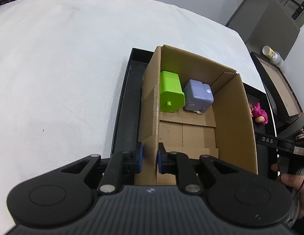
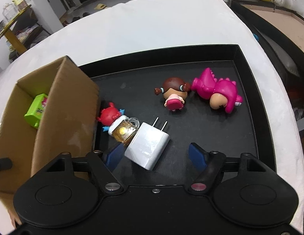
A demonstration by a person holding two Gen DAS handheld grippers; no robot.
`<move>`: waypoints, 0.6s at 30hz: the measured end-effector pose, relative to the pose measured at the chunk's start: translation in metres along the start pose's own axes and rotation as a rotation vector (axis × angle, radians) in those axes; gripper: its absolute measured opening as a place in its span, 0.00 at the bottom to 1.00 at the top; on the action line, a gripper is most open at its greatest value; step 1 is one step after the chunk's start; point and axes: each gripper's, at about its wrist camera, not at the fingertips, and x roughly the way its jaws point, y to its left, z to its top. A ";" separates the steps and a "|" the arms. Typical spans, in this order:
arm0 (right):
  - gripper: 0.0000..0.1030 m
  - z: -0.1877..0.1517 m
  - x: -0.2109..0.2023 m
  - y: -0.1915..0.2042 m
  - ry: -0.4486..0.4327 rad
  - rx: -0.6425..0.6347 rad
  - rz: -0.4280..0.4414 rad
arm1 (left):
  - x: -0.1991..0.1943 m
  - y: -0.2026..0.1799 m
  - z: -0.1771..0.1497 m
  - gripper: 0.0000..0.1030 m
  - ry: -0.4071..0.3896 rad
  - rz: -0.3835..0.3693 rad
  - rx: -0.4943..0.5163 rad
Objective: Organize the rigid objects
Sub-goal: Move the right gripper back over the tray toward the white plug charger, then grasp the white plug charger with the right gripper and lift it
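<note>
right wrist view: my right gripper (image 2: 154,153) hangs spread around the white plastic wall charger (image 2: 147,145) on the black tray (image 2: 248,66), not yet gripping. my left gripper (image 1: 150,157) pinches the brown cardboard box (image 1: 152,90) wall. next, i judge: squeeze, lift, drop it inside.

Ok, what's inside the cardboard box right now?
Inside the cardboard box: a green block toy and a lavender cube toy, side by side at the far end. The near corner behind the left gripper is hidden.
</note>
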 end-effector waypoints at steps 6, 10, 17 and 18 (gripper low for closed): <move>0.62 -0.001 0.003 0.003 0.003 -0.001 -0.010 | -0.002 -0.003 0.000 0.13 -0.001 0.008 0.014; 0.61 0.001 0.003 0.004 0.015 -0.008 -0.015 | -0.002 -0.005 0.000 0.13 -0.002 0.012 0.015; 0.38 0.007 0.011 0.024 0.026 -0.076 -0.087 | -0.001 -0.005 0.000 0.13 -0.006 0.013 0.016; 0.37 0.007 0.009 0.023 0.029 -0.071 -0.086 | -0.001 -0.005 0.001 0.13 -0.005 0.014 0.015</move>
